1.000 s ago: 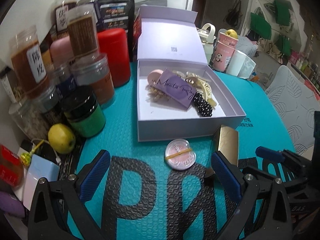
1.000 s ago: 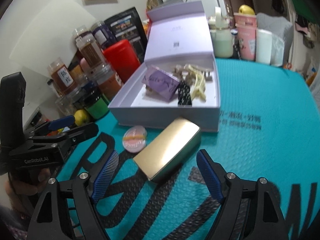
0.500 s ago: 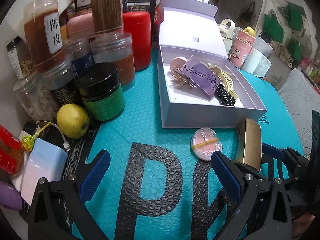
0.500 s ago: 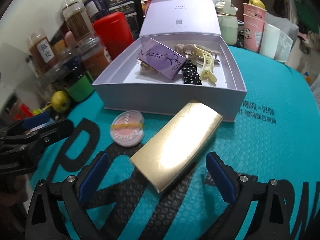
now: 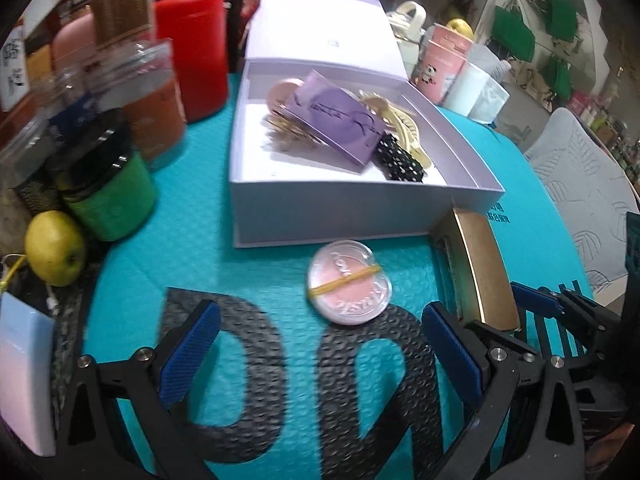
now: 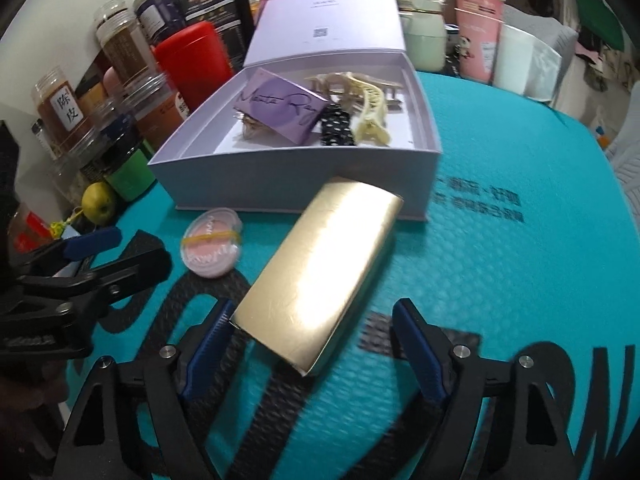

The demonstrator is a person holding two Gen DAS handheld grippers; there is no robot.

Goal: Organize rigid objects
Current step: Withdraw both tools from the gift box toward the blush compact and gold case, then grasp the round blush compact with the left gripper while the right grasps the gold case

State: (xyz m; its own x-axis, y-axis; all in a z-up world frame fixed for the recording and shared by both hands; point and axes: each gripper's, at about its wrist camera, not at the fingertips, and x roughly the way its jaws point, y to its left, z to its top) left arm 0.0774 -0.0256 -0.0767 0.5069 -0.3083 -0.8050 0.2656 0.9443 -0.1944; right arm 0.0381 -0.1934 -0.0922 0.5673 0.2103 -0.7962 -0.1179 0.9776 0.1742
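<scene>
An open lilac box (image 5: 344, 212) (image 6: 296, 176) on the teal mat holds a purple card (image 5: 336, 120), hair clips (image 6: 370, 114) and a black dotted item. In front of it lie a round pink compact (image 5: 348, 282) (image 6: 212, 242) with a yellow band and a gold rectangular case (image 6: 324, 264) (image 5: 480, 264). My left gripper (image 5: 320, 352) is open, just short of the compact. My right gripper (image 6: 312, 348) is open, its fingers on either side of the gold case's near end; the left finger looks to touch it.
Jars, a red canister (image 5: 192, 48), a green-and-black jar (image 5: 108, 192) and a yellow-green apple (image 5: 54, 248) crowd the left. Pink and white cups (image 6: 480, 32) stand behind the box. A pale blue-and-pink box (image 5: 24, 376) lies at the near left.
Both grippers have moved forward: the left closer to the compact, the right so that its fingers now flank the gold case's end. Both stay open.
</scene>
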